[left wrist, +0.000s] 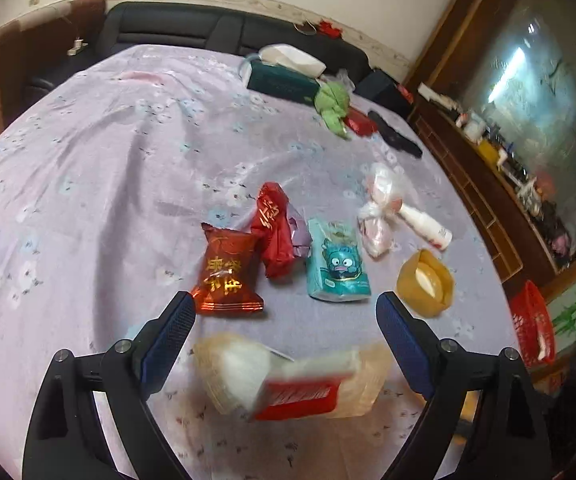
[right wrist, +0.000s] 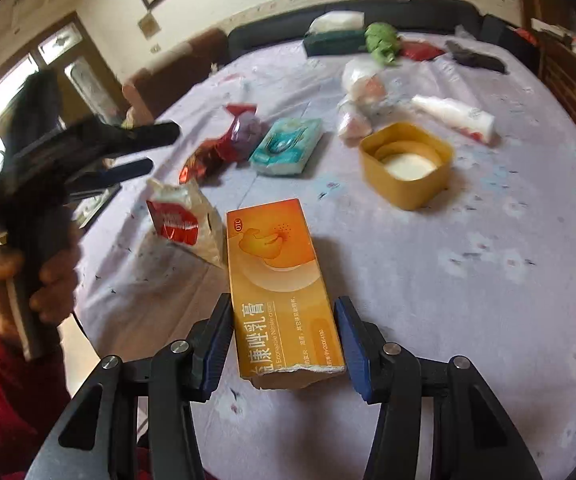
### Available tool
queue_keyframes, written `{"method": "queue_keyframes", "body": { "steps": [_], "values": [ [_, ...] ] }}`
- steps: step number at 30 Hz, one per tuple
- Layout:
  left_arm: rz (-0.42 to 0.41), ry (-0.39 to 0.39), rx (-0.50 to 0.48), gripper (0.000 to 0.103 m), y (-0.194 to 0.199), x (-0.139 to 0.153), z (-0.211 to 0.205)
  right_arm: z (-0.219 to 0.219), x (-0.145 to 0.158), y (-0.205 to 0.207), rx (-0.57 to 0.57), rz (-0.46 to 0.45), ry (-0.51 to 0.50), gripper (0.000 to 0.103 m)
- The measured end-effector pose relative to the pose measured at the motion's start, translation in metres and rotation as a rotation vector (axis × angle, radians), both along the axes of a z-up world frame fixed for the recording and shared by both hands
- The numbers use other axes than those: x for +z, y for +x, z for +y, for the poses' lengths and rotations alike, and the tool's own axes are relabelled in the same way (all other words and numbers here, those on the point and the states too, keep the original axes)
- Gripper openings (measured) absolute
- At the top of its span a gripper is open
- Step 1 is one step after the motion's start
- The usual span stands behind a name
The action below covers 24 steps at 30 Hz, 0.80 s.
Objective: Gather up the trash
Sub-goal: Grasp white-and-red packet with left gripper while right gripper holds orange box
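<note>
Trash lies scattered on a lilac flowered tablecloth point(left wrist: 99, 168). My right gripper point(right wrist: 283, 304) straddles the near end of an orange medicine box point(right wrist: 275, 276) that lies flat. Its left pad is at the box's edge and a thin gap shows at the right pad, so it is open. A person's hand holds my left gripper point(left wrist: 283, 304) point(right wrist: 159, 150), which is wide open. It hovers over a blurred clear wrapper with a red label point(left wrist: 296, 380) point(right wrist: 179, 220), touching nothing. Two red snack packets point(left wrist: 227, 276) point(left wrist: 273, 232) lie just beyond its fingertips.
A teal tissue pack point(left wrist: 338, 264), a yellow tub point(left wrist: 426, 280) point(right wrist: 406, 164), a white bottle point(left wrist: 428, 228) and knotted plastic bags point(left wrist: 380, 208) lie further out. A tissue box point(left wrist: 283, 76), a green toy point(left wrist: 332, 104) and a black object point(left wrist: 396, 134) sit at the back. A red basket point(left wrist: 534, 328) stands off the table's right edge.
</note>
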<state>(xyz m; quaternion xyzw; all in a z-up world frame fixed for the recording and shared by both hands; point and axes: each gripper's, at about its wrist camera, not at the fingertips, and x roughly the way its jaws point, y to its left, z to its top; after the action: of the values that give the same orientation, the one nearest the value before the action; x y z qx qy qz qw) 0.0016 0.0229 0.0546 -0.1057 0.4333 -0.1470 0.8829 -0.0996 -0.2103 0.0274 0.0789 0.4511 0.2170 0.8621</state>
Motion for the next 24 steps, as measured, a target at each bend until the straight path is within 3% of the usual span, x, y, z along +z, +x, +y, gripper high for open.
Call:
{"method": "queue_keyframes", "body": {
  "steps": [6,12,14,18,21,24],
  "values": [
    [0.066,0.138,-0.112,0.091,0.004,-0.029,-0.02,-0.035,0.013,-0.015,-0.089,-0.036,0.031,0.055],
    [0.118,0.079,-0.243,0.091,-0.034,-0.039,-0.038,-0.048,0.013,-0.02,-0.113,-0.039,0.086,0.055],
    [0.101,0.058,-0.343,0.091,-0.061,-0.035,-0.053,-0.051,0.014,-0.021,-0.121,-0.042,0.095,0.055],
    [0.039,0.027,-0.433,0.091,-0.097,-0.016,-0.062,-0.059,0.017,-0.026,-0.14,-0.058,0.103,0.055],
    [-0.041,0.085,-0.399,0.091,-0.095,0.001,-0.059,-0.067,0.018,-0.029,-0.158,-0.062,0.116,0.055],
    [-0.053,0.111,-0.36,0.091,-0.065,0.01,-0.054,-0.074,0.019,-0.03,-0.176,-0.061,0.13,0.055]
  ]
}}
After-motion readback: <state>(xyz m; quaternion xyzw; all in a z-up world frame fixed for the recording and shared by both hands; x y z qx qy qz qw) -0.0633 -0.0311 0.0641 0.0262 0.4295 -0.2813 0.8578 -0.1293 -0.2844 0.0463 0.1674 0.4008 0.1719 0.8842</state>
